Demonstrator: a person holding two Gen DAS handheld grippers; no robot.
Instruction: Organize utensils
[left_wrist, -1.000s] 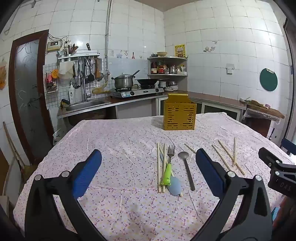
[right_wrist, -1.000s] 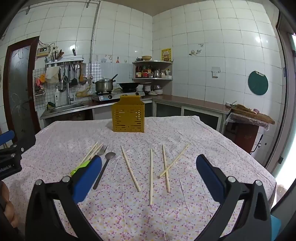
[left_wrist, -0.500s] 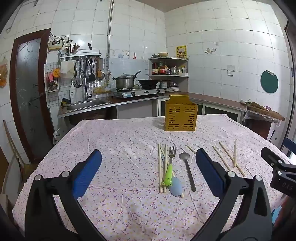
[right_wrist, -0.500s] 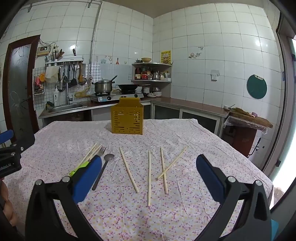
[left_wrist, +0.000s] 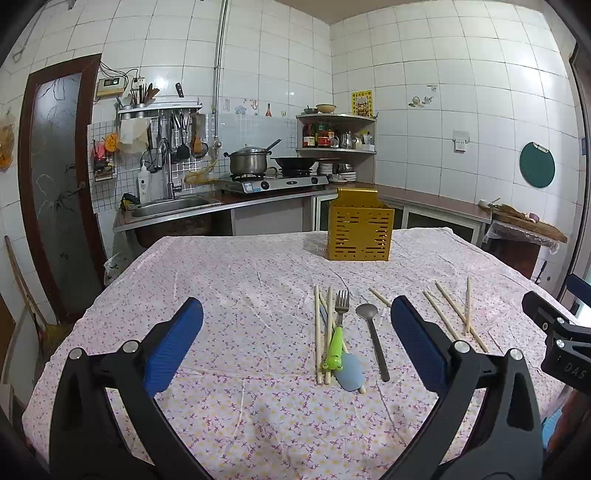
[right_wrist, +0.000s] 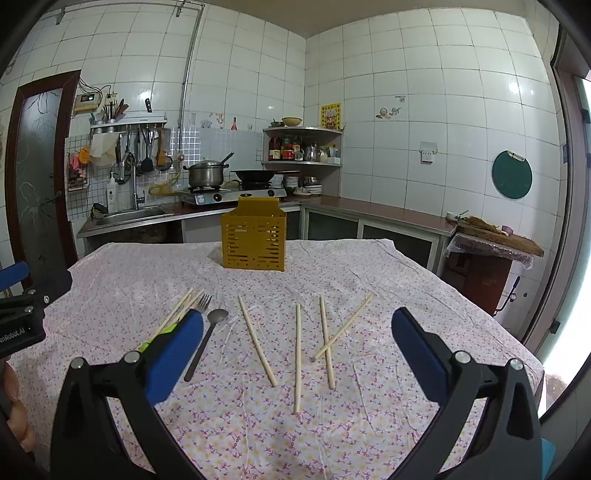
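Left wrist view: left gripper (left_wrist: 295, 339) jaws wide, empty, above tabletop (left_wrist: 221, 280). Fork (left_wrist: 339, 325), spoon (left_wrist: 373, 336), chopsticks (left_wrist: 317, 332) lie ahead; yellow holder (left_wrist: 359, 230) farther back.

Right wrist view: right gripper (right_wrist: 297, 349) jaws wide, empty. Four loose chopsticks (right_wrist: 297, 350) between its fingers.

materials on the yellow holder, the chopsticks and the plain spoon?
Yellow holder: looks like painted sheet metal or rigid plastic, thin flat walls with punched slots; cannot tell which.
Chopsticks: pale, matte tan sticks, likely bamboo or wood.
Spoon: grey, dull sheen over bowl and handle, probably stainless steel.
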